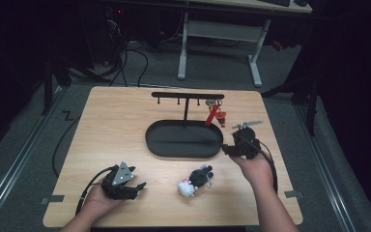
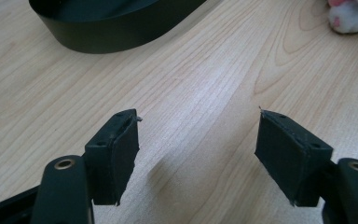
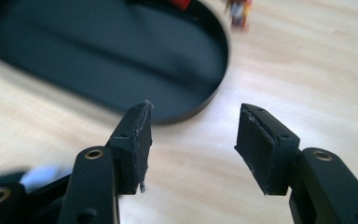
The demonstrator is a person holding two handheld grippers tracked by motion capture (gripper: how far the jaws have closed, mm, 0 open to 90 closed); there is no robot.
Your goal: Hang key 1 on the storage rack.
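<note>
1. This is a lab or test room, not a home: a small wooden table [image 1: 125, 125] stands alone on grey carpet in a dim space.
2. Metal rails [image 1: 24, 145] run along the floor on both sides of it.
3. Black cables [image 1: 125, 63] lie loose across the carpet behind it.
4. Further back stands a desk on a white metal frame [image 1: 220, 34], with a keyboard [image 1: 275, 2] on top.
5. Pieces of tape [image 1: 52, 198] mark the table's near corners.
6. The person works with hand-held grippers fitted with cameras and cables.
</note>
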